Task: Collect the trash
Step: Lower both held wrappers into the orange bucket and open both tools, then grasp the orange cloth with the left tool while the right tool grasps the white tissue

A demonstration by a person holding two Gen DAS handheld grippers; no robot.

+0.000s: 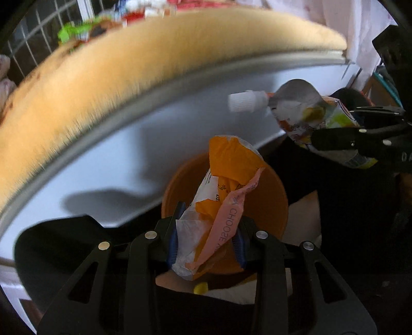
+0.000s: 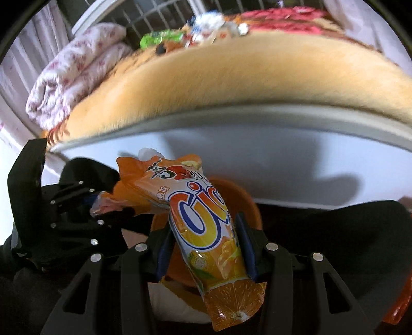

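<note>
My left gripper [image 1: 206,232] is shut on a crumpled orange and pink wrapper [image 1: 221,195], held above an orange bin [image 1: 275,206]. My right gripper [image 2: 206,237] is shut on an orange juice pouch [image 2: 206,221] with a white cap, also above the orange bin [image 2: 247,203]. In the left wrist view the pouch [image 1: 303,110] and the right gripper [image 1: 360,139] show at the upper right. In the right wrist view the left gripper [image 2: 97,206] with its wrapper [image 2: 121,201] shows at the left.
A bed with a tan fuzzy blanket [image 2: 231,77] and a white frame side [image 1: 128,159] stands just behind the bin. More wrappers [image 2: 206,23] lie on the far side of the bed. A folded floral quilt [image 2: 77,72] lies at its left end.
</note>
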